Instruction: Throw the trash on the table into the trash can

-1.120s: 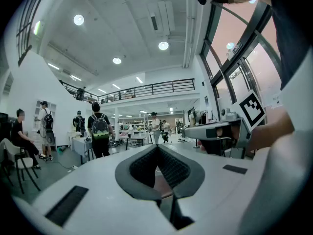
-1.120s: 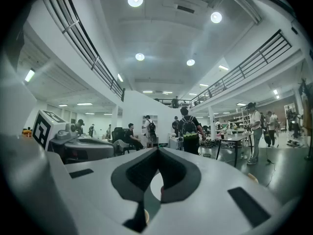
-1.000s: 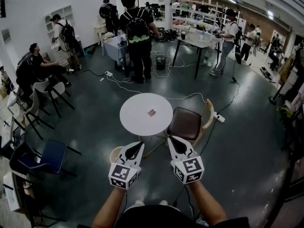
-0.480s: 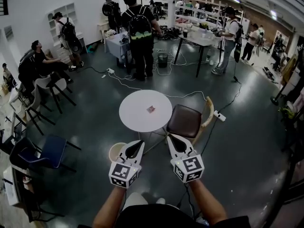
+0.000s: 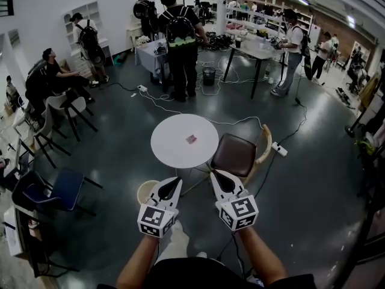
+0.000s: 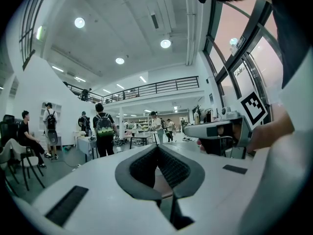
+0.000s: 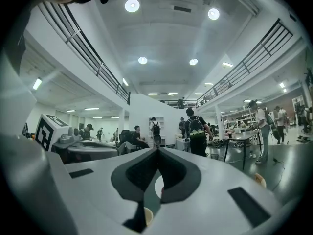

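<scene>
Trash, one small reddish scrap (image 5: 191, 139), lay alone near the middle of a round white table (image 5: 171, 152), untouched and well clear of both grippers. A pale, open-topped trash can (image 5: 144, 192) stood on the dark floor (image 5: 120, 131) at the table's near side, just beside the left gripper. A brown-seated chair (image 5: 234, 155) with a light wooden back was drawn up against the table's right edge.

The person holding the tools stood short of the table with both forearms out in front. The left gripper (image 5: 174, 183) pointed toward the table with its jaws pressed together and nothing between them, as its own view confirmed (image 6: 157, 148). The right gripper (image 5: 218, 179) was held level alongside it, apart from it, with its jaw tips likewise meeting and empty (image 7: 157, 151).

Farther out, white cables (image 5: 162, 108) trailed across the floor toward a person with a backpack (image 5: 179, 41), who stood facing away near a work table (image 5: 255, 48). A blue chair (image 5: 65, 191) sat off to the left, and several others waited along the wall.
</scene>
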### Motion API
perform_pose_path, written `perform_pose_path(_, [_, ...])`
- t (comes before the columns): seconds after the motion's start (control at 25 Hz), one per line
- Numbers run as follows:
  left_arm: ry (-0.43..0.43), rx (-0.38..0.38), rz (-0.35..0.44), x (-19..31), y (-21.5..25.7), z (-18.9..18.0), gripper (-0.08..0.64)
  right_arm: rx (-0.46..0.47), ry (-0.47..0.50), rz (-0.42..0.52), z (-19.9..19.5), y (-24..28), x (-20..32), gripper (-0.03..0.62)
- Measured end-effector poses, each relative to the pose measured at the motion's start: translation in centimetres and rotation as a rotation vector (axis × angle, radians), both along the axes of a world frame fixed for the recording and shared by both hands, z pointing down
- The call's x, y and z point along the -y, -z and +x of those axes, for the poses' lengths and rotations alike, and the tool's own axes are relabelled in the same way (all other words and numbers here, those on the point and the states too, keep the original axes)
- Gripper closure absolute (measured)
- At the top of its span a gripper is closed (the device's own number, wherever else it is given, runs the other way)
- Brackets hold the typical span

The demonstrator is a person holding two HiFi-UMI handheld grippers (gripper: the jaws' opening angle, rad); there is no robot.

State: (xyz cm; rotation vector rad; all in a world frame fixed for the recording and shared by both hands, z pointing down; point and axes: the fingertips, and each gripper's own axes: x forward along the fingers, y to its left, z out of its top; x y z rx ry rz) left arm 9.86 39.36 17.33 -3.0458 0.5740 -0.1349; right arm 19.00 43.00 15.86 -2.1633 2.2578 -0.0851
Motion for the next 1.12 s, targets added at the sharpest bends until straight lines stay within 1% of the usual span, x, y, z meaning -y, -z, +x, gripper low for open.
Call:
perform_pose_path(0.12, [0.006, 0.009, 0.002, 0.8, -0.2, 0.4, 0.545, 0.0, 0.006, -0.002, 0.3, -0.2, 0.7, 0.574])
perform_pose_path(0.28, [0.033, 0.012, -0.027, 3.1, -0.8, 0.8, 0.545, 0.007, 0.013, -0.009, 0.9, -0.8, 2.0, 0.574])
perform_pose_path(0.4, [0.029, 0.013, -0.028, 4.5, -0.9, 1.7, 0.545, 0.005, 0.008, -0.009, 2.0, -0.7, 3.4, 0.575])
perform_pose_path(0.72, [0.014, 0.013, -0.037, 10.0, -1.4, 4.4, 0.545, 0.0, 0.008, -0.029, 4.0, -1.2, 8.9, 0.575])
perform_pose_path(0.84, [0.001, -0.003, -0.053, 12.3, -1.1, 5.6, 0.545, -0.003, -0.003, -0.034, 5.1, -1.3, 11.2, 0.574])
perform_pose_path(1.12, [-0.02, -0.008, -0.077, 18.7, -0.7, 7.8, 0.545, -0.003, -0.023, -0.055, 7.1, -0.7, 17.5, 0.574])
